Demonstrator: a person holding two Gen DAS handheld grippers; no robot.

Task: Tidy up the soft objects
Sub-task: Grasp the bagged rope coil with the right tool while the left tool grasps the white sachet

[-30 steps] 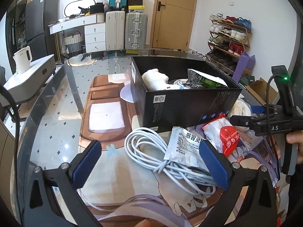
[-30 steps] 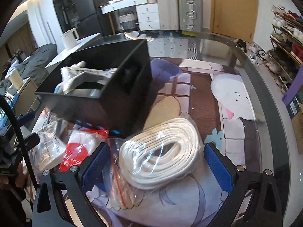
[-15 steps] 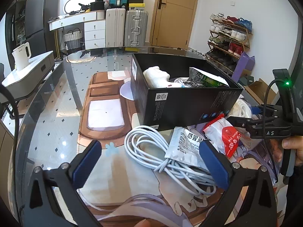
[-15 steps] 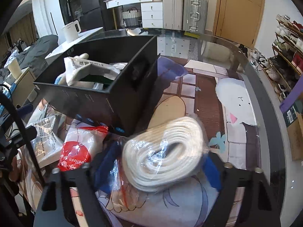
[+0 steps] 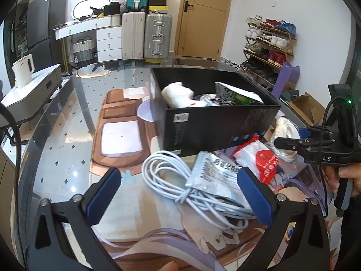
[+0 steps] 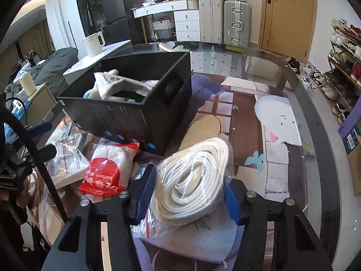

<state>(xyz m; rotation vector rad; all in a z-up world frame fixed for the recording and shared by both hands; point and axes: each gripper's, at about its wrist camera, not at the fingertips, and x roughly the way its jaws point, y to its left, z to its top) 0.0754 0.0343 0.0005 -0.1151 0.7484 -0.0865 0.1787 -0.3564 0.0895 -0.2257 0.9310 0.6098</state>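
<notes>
My right gripper [image 6: 187, 194] is shut on a clear bag of coiled white rope [image 6: 194, 178] and holds it just off the mat; the bag also shows in the left wrist view [image 5: 285, 135]. My left gripper [image 5: 178, 194] is open and empty above a loose white cable [image 5: 180, 180] and a silver sachet [image 5: 216, 174]. A red-and-white bag [image 6: 108, 169] lies beside the black box [image 6: 135, 113], which holds soft packets. The right gripper appears at the right in the left wrist view [image 5: 291, 145].
The glass table [image 6: 300, 103] carries a printed mat [image 6: 248, 122]. The black box [image 5: 216, 124] stands mid-table. Suitcases, a dresser and a shoe rack [image 5: 268, 43] stand beyond the table. A white kettle [image 5: 23, 72] sits on a side cabinet.
My right gripper has closed from wide open onto the bagged rope and lifted it slightly. My left gripper has stayed open and nearly still over the cable.
</notes>
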